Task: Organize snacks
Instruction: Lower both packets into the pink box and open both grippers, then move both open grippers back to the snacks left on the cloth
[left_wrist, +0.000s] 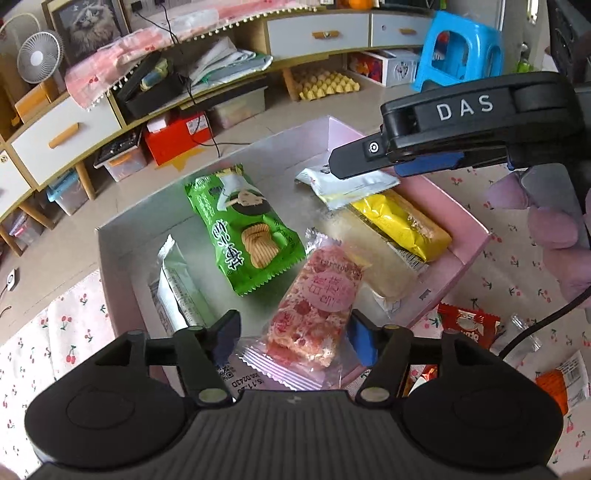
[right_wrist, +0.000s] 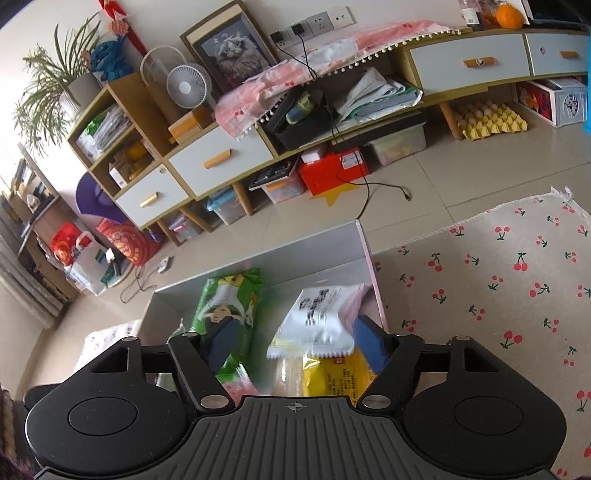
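Observation:
A pink box (left_wrist: 469, 258) with a grey inside holds several snacks: a green chip bag (left_wrist: 243, 232), a yellow bar (left_wrist: 402, 221), a white-grey pack (left_wrist: 177, 291) and a white packet (left_wrist: 347, 184). My left gripper (left_wrist: 291, 332) is open above the box's near edge, and a pink nougat packet (left_wrist: 314, 317) lies between its fingers, not pinched. My right gripper (right_wrist: 295, 341) is open over the box's right side, with the blurred white packet (right_wrist: 317, 314) between its fingers. It also shows in the left wrist view (left_wrist: 369, 158).
The box (right_wrist: 364, 243) sits on a cherry-print cloth (right_wrist: 498, 266). Loose red (left_wrist: 467, 325) and orange (left_wrist: 557, 384) snack packs lie on the cloth to the right. A low cabinet (right_wrist: 221, 155), bins and a blue stool (left_wrist: 458, 51) stand beyond on the tiled floor.

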